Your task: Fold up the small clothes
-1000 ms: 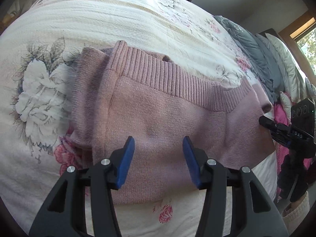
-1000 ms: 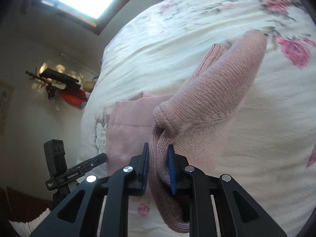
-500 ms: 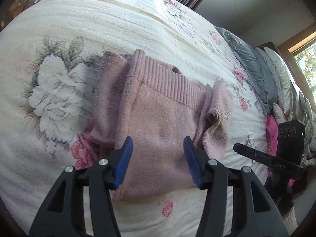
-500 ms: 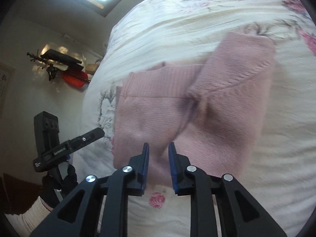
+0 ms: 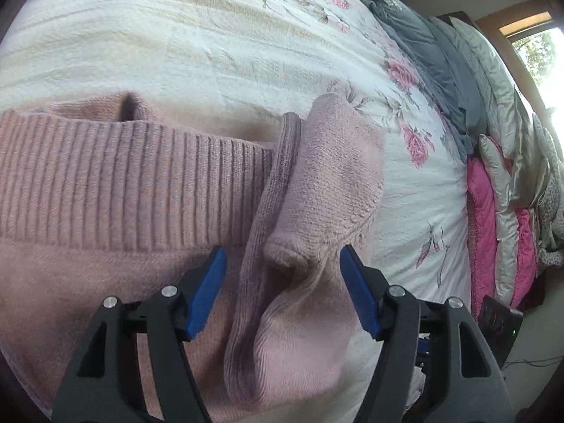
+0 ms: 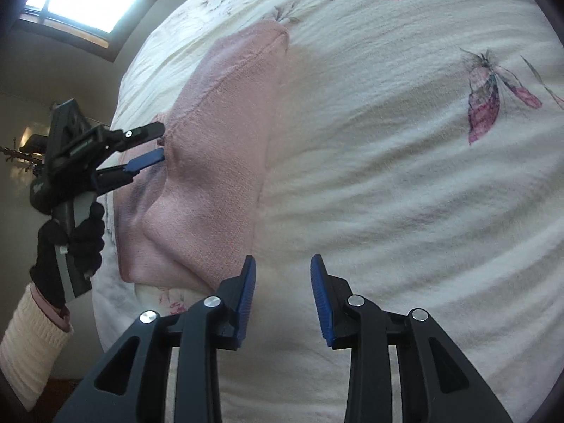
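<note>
Looking along your left gripper (image 5: pixel 282 282): dusty-pink knitted sweater (image 5: pixel 105 183), partly folded, lying on the cream floral bedspread (image 5: pixel 176 35). Its folded-over sleeve (image 5: pixel 317 194) runs away from you, the cuff end sitting directly between the blue pads (image 5: pixel 208 289). Jaws wide apart, holding nothing; contact with the knit cannot be judged.

Looking along your right gripper (image 6: pixel 282 299): the same sweater lies ahead and to the left, long axis running away from you. Jaws parted, empty, over bare bedspread just beside the near hem. Your left gripper sits nearer the sleeve, so the next grasp probably falls to it.
</note>
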A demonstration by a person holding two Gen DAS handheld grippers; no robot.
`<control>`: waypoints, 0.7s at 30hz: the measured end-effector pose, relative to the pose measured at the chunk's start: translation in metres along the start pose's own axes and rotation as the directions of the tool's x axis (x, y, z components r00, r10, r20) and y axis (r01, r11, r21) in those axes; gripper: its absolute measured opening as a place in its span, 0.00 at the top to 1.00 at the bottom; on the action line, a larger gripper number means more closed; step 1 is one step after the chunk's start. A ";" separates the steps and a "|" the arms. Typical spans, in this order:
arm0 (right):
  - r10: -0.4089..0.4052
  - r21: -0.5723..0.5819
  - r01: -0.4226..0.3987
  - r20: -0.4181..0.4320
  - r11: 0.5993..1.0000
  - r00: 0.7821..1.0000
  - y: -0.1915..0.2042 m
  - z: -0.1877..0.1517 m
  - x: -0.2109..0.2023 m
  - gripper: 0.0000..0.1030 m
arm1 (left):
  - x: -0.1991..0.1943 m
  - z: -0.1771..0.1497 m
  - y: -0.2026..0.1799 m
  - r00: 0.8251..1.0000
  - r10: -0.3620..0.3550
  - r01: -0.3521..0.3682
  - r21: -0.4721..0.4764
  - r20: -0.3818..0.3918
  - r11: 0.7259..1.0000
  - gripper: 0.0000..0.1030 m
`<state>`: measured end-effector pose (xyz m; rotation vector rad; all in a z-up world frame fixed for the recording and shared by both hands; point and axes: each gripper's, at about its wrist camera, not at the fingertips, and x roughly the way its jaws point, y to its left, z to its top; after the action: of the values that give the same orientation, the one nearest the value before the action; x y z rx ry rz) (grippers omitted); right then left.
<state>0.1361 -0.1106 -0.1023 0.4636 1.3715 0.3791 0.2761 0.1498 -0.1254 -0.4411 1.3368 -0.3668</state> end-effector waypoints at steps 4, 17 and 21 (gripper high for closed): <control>-0.010 -0.011 0.010 0.002 1.000 1.000 -0.006 -0.002 -0.001 0.66 | 0.018 0.006 0.000 0.999 -0.023 0.023 -0.023 -0.025 0.999 0.33; -0.004 0.005 0.004 0.007 1.000 1.000 -0.017 -0.004 -0.003 0.63 | 0.007 -0.008 -0.025 0.997 -0.049 0.048 0.022 0.053 0.999 0.77; -0.002 0.000 0.002 0.006 1.000 1.000 -0.014 -0.004 -0.003 0.61 | -0.021 -0.020 -0.028 0.988 -0.090 0.088 0.018 0.126 0.996 0.80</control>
<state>0.1319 -0.1239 -0.1072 0.4626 1.3663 0.3761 0.2527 0.1338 -0.0970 -0.5067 1.1932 -0.4139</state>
